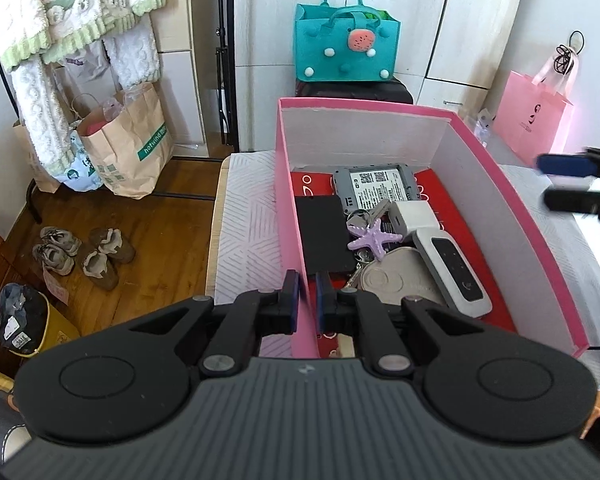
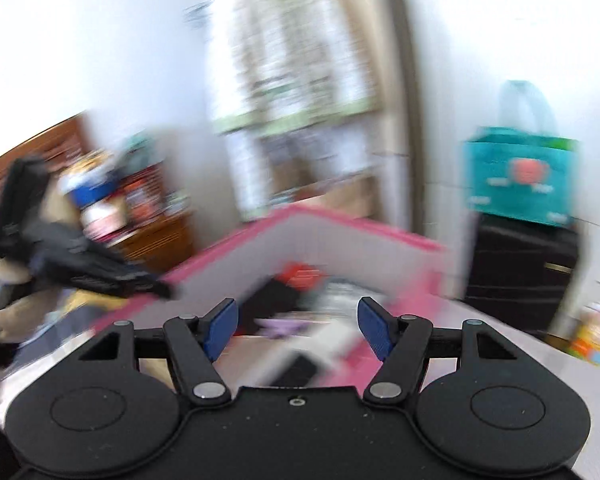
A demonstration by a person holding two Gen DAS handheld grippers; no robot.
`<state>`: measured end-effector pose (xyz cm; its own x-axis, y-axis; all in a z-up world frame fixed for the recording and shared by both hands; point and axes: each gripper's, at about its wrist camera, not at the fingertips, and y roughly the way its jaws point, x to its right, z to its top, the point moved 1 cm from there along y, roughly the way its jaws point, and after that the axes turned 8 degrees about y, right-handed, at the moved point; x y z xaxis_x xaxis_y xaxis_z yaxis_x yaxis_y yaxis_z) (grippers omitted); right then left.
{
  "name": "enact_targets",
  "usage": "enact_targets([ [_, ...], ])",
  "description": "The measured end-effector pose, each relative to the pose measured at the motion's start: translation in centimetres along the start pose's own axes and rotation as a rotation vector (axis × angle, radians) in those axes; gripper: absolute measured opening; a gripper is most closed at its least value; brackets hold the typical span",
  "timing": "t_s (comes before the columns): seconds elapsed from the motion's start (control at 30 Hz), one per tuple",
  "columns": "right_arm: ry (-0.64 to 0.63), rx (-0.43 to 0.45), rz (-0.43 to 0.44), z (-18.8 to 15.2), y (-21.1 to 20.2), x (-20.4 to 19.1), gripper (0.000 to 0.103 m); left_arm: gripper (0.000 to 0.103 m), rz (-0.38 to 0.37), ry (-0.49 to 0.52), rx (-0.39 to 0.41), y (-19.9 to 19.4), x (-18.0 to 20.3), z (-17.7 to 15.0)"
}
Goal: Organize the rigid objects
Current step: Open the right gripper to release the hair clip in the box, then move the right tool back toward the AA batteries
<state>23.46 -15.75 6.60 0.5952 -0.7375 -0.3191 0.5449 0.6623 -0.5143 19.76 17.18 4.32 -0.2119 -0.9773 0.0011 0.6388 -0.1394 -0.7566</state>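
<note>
A pink box [image 1: 380, 105] with white inner walls stands on the table. In it lie a black card case [image 1: 324, 236], a grey device with QR labels [image 1: 374, 186], a white charger [image 1: 414, 216], a purple starfish keyring [image 1: 370, 238], a round tin [image 1: 396, 284] and a white-and-grey router [image 1: 454, 272]. My left gripper [image 1: 308, 300] is shut on the box's near left wall. My right gripper [image 1: 544, 182] hovers open beyond the box's right wall, with nothing between its fingers. The right wrist view is blurred; the right gripper [image 2: 298, 328] stands open before the pink box [image 2: 340, 228].
The table [image 1: 244, 220] has a white patterned cover and ends at the left above a wood floor with shoes [image 1: 84, 254] and paper bags [image 1: 128, 144]. A teal felt bag [image 1: 346, 46] stands behind the box. A pink paper bag [image 1: 530, 120] is at the right.
</note>
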Motion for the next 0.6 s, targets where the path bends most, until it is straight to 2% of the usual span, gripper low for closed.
enact_targets([
  [0.13, 0.062, 0.053, -0.193, -1.9, -2.6, 4.4, 0.071, 0.008, 0.014, -0.006, 0.002, 0.2, 0.2, -0.2],
  [0.3, 0.058, 0.070, -0.316, -5.2, -3.4, 7.4, 0.071, 0.008, 0.032, 0.008, -0.008, 0.2, 0.6, 0.0],
  [0.47, 0.055, 0.107, -0.370, -6.8, -1.9, 8.3, 0.073, 0.008, 0.036, 0.001, -0.012, 0.4, 0.6, 0.1],
  [0.6, 0.045, 0.058, -0.359, -6.8, 0.4, 8.8, 0.080, 0.008, 0.036, 0.002, -0.014, 0.4, 0.5, 0.1],
])
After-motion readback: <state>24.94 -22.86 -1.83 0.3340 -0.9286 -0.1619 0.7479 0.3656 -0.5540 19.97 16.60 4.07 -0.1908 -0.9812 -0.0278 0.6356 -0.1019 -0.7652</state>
